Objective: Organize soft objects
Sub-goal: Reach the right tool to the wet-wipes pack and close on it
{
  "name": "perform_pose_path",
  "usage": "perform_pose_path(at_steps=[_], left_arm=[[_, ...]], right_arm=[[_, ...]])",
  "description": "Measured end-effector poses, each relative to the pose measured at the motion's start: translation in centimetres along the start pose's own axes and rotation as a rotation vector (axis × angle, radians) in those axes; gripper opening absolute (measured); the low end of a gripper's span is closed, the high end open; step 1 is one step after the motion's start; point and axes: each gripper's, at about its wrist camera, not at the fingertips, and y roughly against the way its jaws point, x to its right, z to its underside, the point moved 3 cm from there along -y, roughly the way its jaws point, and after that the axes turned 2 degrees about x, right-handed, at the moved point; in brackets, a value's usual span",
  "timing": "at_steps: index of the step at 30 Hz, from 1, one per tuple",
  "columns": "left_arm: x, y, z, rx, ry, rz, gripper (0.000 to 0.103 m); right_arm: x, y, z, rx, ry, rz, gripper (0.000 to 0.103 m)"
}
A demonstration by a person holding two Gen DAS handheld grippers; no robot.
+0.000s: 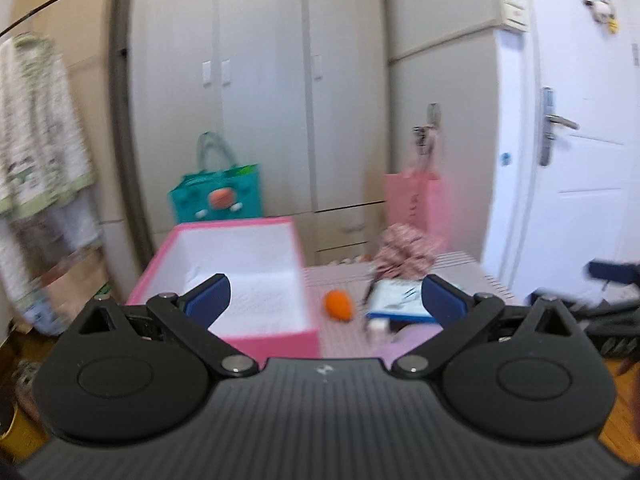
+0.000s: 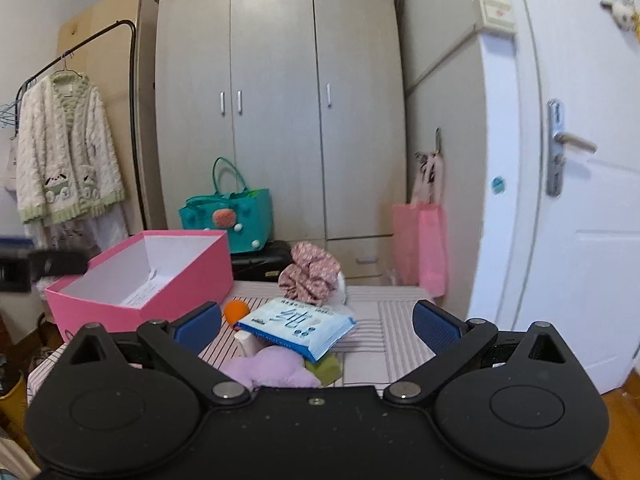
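Nearest, each hand-held gripper is spread wide and empty: the right hand-held gripper (image 2: 318, 326) hovers over the soft things, the left hand-held gripper (image 1: 326, 298) faces the box. A purple plush (image 2: 272, 370), a tissue pack (image 2: 296, 326), an orange ball (image 2: 236, 311) and a floral scrunchie (image 2: 310, 274) lie heaped on the striped tabletop (image 2: 394, 338), probably awaiting sorting. Just beside them, the pink box (image 2: 160, 276) stands open, seemingly ready to receive them. Beyond stand a wardrobe (image 2: 280, 100) and white door (image 2: 580, 200).

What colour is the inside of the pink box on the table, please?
White inside the pink box, with pink outer walls; it shows best in the right wrist view.
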Motion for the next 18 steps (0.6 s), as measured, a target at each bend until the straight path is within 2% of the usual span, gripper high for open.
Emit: perform_pose_path(at_steps=[2, 3, 4, 7, 11, 13, 16, 18], left_arm=[[1.1, -1.8, -0.4, -0.006, -0.009, 0.043, 0.101], [1.6, -2.6, -0.5, -0.006, -0.008, 0.06, 0.1], [2.0, -3.6, -0.5, -0.002, -0.011, 0.083, 0.1], [3.2, -6.4, -0.3, -0.009, -0.024, 0.154, 0.1], [4.0, -11.4, -0.3, -0.113, -0.02, 0.163, 0.1], [4.3, -14.1, -0.1, -0.184, -0.007, 0.195, 0.099], [4.7, -18.1, 0.3, -0.293, 0.012, 0.247, 0.094], [4.7, -20.7, 0.7, -0.35, 0.025, 0.226, 0.088]], right_arm=[[0.4, -1.5, 0.4, -0.034, -0.024, -0.04, 0.101], [0.6, -2.2, 0.5, -0.041, -0.033, -0.052, 0.097], [0.8, -2.8, 0.7, -0.047, -0.035, -0.055, 0.092], [1.2, -5.0, 1.2, -0.074, -0.02, -0.058, 0.088], [1.5, -8.0, 2.0, -0.109, 0.006, -0.098, 0.084], [1.7, -9.6, 2.5, -0.129, 0.009, -0.113, 0.082], [1.7, -11.9, 3.1, -0.155, 0.016, -0.122, 0.082], [1.9, -13.3, 3.4, -0.17, 0.019, -0.12, 0.082]])
